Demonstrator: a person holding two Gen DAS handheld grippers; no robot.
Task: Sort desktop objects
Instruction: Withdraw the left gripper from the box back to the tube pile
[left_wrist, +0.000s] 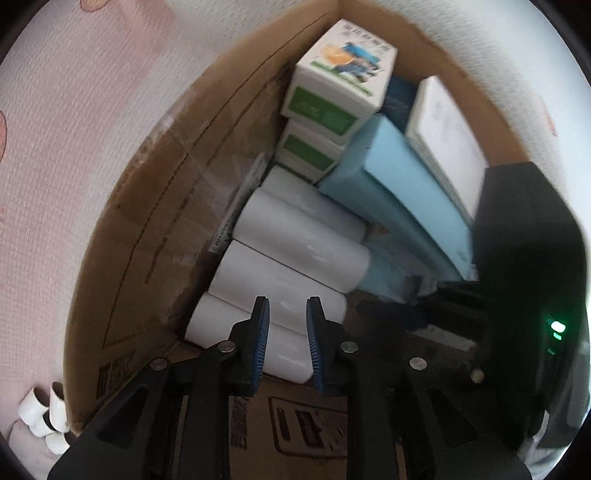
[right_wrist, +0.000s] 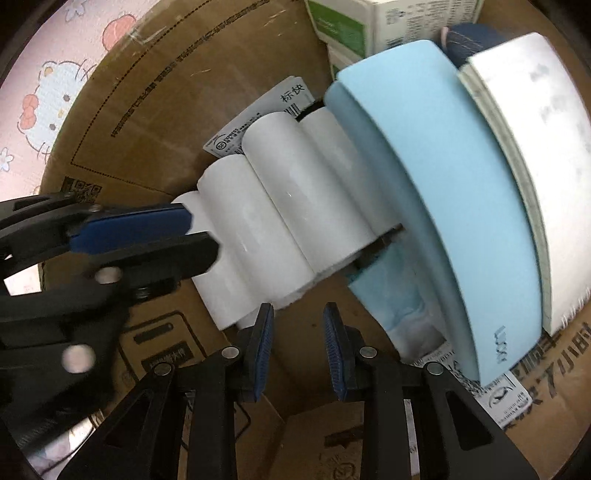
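**Colours and patterns inside the cardboard box**

The cardboard box (left_wrist: 147, 236) is plain brown, printed with dark dashed lines, a QR square and blocky dark characters on its floor flaps. Along its left wall lie glossy white rolls (left_wrist: 295, 236). In its far corner stand white cartons (left_wrist: 332, 92) with green bands; the upper one carries an orange and blue picture. Beside them lean a pale blue book (right_wrist: 443, 184), a white book (right_wrist: 535, 166) and a dark denim-blue item (right_wrist: 465, 40) with light stitching. A white shipping label (right_wrist: 258, 118) bears black print. The cloth (right_wrist: 48, 103) outside the box is pink with a white cartoon cat and red bows. Both grippers are black with blue ribbed pads (left_wrist: 260, 343).
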